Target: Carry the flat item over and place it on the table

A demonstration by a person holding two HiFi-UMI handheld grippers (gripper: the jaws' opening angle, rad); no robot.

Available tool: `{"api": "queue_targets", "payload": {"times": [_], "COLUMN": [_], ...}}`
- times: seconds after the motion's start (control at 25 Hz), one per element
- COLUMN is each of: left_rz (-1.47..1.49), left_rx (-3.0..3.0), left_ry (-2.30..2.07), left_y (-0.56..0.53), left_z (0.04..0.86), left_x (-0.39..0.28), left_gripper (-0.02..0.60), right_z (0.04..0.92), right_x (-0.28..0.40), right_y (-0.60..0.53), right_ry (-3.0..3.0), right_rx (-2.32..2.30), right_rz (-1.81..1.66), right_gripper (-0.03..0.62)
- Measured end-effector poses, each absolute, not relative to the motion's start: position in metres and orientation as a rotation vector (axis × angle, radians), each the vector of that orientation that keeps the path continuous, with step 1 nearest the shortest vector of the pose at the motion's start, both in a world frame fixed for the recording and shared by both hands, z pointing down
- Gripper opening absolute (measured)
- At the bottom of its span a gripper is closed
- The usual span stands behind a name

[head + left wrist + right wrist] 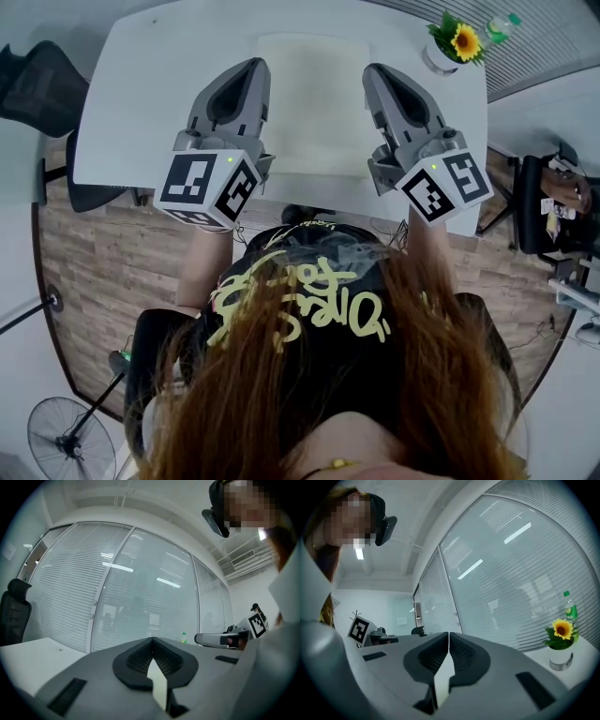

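A flat cream-white sheet [314, 108] is held level over the white table [155, 84] in the head view, between my two grippers. The left gripper [255, 73] is shut on the sheet's left edge. The right gripper [373, 77] is shut on its right edge. In the left gripper view the jaws meet at the tip [152, 641], and the sheet's thin pale edge [158, 686] is pinched between them. The right gripper view shows the same: jaws together [448, 637] on the sheet's edge [443, 679].
A potted sunflower [457, 42] and a green bottle [502, 25] stand at the table's far right corner. A black chair [37, 89] is at the left, another chair [548, 202] at the right, and a floor fan [70, 441] at the lower left. Blinds cover the glass wall behind.
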State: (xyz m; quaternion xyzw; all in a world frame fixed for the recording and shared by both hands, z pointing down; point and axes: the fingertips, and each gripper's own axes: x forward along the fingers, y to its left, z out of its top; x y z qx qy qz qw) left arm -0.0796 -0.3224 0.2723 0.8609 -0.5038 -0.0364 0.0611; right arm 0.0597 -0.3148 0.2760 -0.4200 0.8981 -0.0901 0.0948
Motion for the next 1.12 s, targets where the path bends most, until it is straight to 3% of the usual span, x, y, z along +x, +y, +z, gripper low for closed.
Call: {"api": "queue_targets", "payload": {"times": [1.12], "left_rz": [-0.139], "left_rx": [2.607], "left_ry": [-1.445], "left_y": [-0.3181], "left_z": [0.2703], "left_x": [-0.0756], "left_gripper": [-0.005], "right_z": [0.2686], "right_x": [0.0606], "right_y": [-0.3095], "right_ry": [2.642], "right_rx": [-1.217], "right_rz": [-0.242], "right_gripper": [0.003]}}
